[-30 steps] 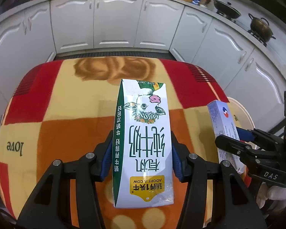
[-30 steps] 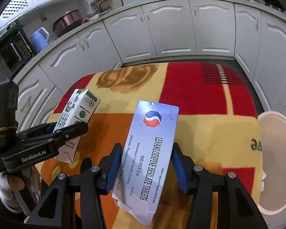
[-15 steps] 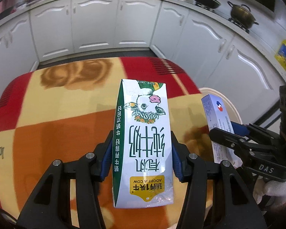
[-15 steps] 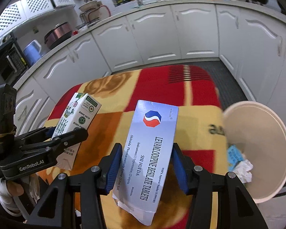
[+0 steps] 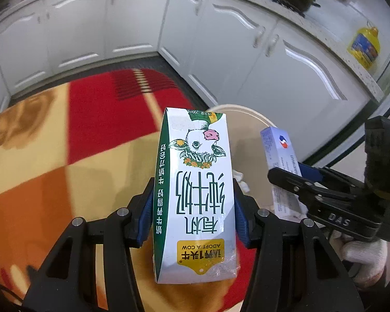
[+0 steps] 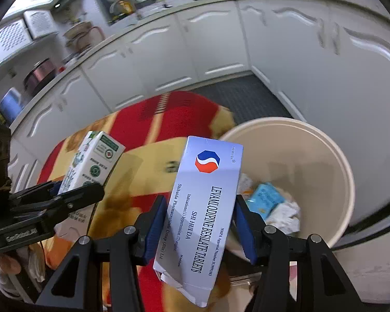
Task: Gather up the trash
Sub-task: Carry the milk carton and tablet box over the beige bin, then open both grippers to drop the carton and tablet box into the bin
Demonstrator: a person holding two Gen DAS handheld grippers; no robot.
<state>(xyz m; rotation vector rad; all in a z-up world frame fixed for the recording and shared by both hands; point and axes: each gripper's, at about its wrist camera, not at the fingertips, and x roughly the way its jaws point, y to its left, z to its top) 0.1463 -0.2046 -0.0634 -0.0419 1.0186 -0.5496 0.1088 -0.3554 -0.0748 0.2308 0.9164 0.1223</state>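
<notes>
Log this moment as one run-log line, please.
left gripper: shut on milk carton | right gripper: shut on tablet box | trash bin: beside table, holds crumpled trash | phase: carrying to bin

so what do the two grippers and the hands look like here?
Both grippers, left gripper and right gripper, are black angular plastic with silver screws and blue finger pads. The right is marked "DAS", the left "GenRobot.AI". The person's right hand wears a white knit glove.
</notes>
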